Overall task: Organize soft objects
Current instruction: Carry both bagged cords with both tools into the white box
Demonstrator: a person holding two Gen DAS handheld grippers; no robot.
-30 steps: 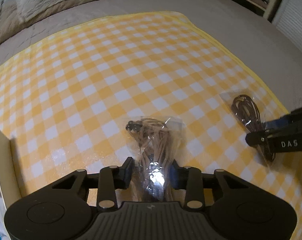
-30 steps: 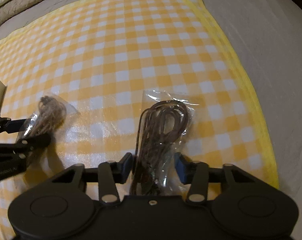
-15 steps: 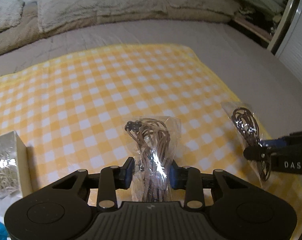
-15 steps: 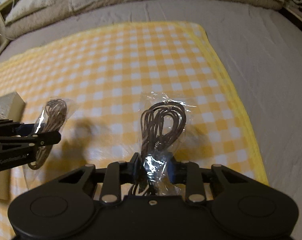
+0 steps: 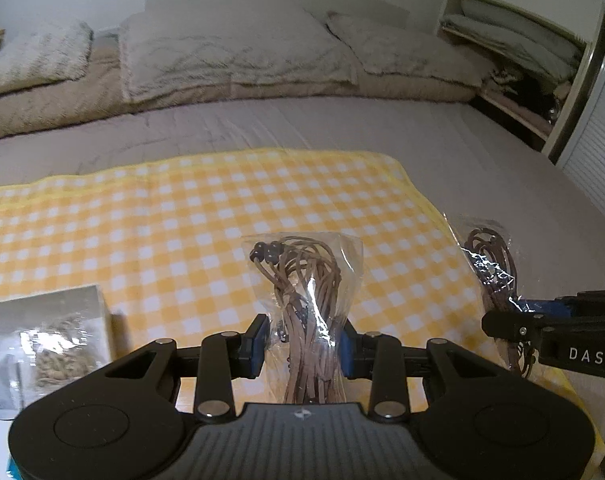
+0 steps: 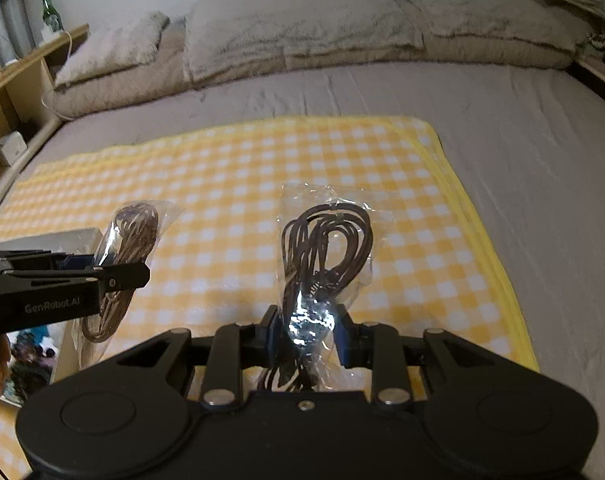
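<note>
place: home bedroom | cues: bed [image 5: 342, 128], pillows [image 5: 230, 56], yellow checked blanket [image 6: 230, 184], bedside shelf [image 6: 18, 76]

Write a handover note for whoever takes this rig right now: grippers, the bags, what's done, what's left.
Left gripper: jaws shut on the light cord bag, held above the checked cloth.
Right gripper: jaws shut on the dark cord bag, also lifted.
Box with a packet sits at the cloth's left edge.
Done: both bags picked up.
Left: put them down, probably by the box; the destination isn't shown.
</note>
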